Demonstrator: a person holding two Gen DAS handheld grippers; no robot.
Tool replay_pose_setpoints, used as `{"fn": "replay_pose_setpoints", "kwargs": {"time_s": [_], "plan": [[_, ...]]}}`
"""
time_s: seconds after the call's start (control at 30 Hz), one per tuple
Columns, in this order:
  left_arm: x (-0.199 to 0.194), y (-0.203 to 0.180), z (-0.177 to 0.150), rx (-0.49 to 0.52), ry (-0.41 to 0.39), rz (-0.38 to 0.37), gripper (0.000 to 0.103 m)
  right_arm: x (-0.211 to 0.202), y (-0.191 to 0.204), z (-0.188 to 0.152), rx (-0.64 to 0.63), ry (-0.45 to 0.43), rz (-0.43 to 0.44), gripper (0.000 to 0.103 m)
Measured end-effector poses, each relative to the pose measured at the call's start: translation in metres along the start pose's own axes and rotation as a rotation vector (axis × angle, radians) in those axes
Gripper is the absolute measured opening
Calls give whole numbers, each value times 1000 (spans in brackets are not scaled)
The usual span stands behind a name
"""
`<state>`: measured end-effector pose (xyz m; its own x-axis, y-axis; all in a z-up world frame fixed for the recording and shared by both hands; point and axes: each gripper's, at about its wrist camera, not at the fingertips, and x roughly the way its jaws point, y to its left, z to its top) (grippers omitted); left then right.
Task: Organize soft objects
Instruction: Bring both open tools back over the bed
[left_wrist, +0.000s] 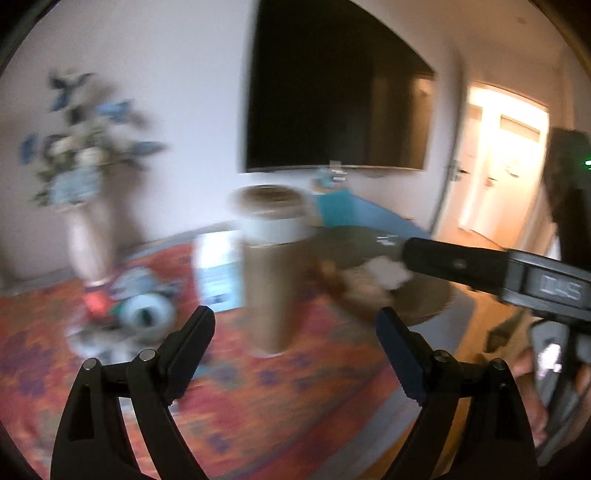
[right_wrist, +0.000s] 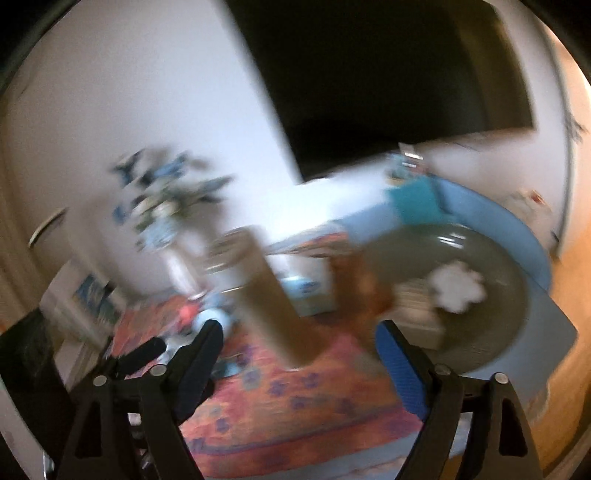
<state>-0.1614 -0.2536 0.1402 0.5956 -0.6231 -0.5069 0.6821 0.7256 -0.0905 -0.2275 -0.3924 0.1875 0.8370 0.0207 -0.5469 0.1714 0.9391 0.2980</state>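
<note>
Both views are blurred. A white fluffy toy (left_wrist: 388, 273) (right_wrist: 458, 291) and a brown soft thing (left_wrist: 332, 277) (right_wrist: 369, 288) lie on a round grey tray (left_wrist: 362, 240) (right_wrist: 491, 254). My left gripper (left_wrist: 295, 332) is open with nothing between its fingers, and it points at a tall tan basket (left_wrist: 271, 266) with a white band. My right gripper (right_wrist: 299, 343) is also open and holds nothing; the basket (right_wrist: 266, 295) and tray lie ahead of it. One black finger (left_wrist: 443, 260) of the right gripper reaches in over the tray beside the white toy.
A red patterned rug (left_wrist: 258, 387) covers the floor. More small things, one red (left_wrist: 96, 299) and one pale blue ring (left_wrist: 144, 310), lie beside a tall vase of blue flowers (left_wrist: 88, 221). A dark screen (left_wrist: 332, 92) hangs on the wall, and a lit doorway (left_wrist: 498, 166) is on the right.
</note>
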Motion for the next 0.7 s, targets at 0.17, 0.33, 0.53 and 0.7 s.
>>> {"fn": "replay_pose_setpoints", "kwargs": {"time_s": [0.17,0.33,0.53,0.7], "plan": [[-32,68,-23,-67,-17,167,88,35,77,-17,-160,36,75,90],[-43,140,-50,-163,-3,338,88,96,126,-48,-258,121,123,91],[-31,219,-86,-218,55,548,88,166,141,-78,-315,155,135,91],[-22,252,-109,-310,80,541,88,195,135,-90,-286,194,143,91]]}}
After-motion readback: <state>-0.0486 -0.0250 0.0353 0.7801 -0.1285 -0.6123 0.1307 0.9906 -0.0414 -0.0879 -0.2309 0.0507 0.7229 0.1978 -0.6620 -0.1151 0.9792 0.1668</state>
